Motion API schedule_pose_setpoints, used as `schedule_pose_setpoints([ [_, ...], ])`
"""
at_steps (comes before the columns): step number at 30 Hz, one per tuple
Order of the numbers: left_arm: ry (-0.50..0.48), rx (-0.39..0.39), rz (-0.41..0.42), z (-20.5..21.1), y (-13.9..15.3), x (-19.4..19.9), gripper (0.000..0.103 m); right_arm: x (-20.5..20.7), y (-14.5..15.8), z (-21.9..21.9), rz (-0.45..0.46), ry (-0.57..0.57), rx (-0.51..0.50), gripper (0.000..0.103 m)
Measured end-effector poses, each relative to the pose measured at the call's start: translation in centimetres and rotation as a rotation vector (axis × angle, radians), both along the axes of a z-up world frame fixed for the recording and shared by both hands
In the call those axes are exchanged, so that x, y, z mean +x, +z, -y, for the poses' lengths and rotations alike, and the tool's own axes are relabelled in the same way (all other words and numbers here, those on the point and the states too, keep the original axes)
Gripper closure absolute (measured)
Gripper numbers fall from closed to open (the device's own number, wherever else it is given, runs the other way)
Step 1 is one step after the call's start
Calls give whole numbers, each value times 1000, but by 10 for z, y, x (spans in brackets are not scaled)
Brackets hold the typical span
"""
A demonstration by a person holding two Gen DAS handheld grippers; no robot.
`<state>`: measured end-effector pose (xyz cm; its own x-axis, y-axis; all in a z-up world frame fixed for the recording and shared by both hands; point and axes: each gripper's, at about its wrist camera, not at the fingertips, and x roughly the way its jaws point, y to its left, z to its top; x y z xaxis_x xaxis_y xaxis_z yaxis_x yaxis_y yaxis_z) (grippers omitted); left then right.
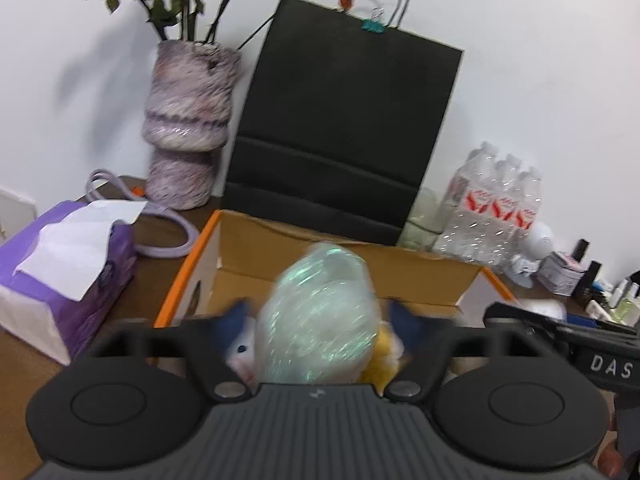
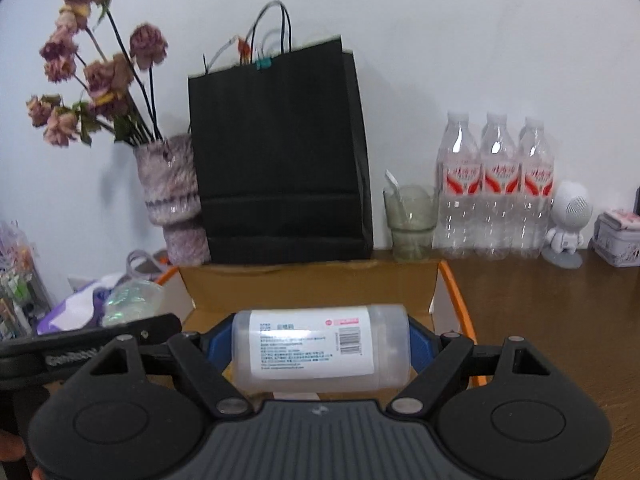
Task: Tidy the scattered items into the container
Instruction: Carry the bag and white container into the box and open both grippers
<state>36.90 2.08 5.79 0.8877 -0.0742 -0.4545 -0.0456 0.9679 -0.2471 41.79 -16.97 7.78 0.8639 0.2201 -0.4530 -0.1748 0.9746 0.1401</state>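
— Box (image 1: 280, 248) in the middle of the desk, cardboard with an orange rim, right in front of the black bag (image 1: 344, 120). Both tools are over it.

— What's the left gripper (image 1: 322, 314) got?

— Nothing that I'd call a grip. Its jaws stand as wide as they go, and a bundle (image 1: 320, 316) in shiny greenish wrap sits between the blue pads (image 1: 240, 312), with a gap showing on each side. The bundle is blurred, over the near part of the box.

— Anything in the box already?

— A white toy (image 1: 240, 348) and something yellow, both partly hidden under the bundle. I can't tell what the yellow thing is.

— And the right gripper (image 2: 320, 344)?

— Fairly wide too, but it has a clear bottle (image 2: 320, 348) with a white label, lying crosswise. As far as I can see, each end meets a pad. It hangs above the near edge of the box.

— What else is around?

— A vase (image 1: 188, 120) of dried flowers left of the bag, tissues (image 1: 60, 264) nearer on that side, and water bottles (image 2: 496, 184) against the wall on the right.
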Motion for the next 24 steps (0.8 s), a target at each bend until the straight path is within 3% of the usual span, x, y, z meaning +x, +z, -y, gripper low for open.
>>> schedule_pose_setpoints([
  [2, 23, 25, -4, 0, 1, 1, 0, 3, -1, 0, -40, -2, -9, 0],
  [6, 36, 55, -42, 3, -2, 3, 0, 6, -2, -2, -98, 6, -48, 0],
  [24, 39, 82, -3, 10, 7, -13, 0, -1, 5, -3, -80, 8, -67, 0],
])
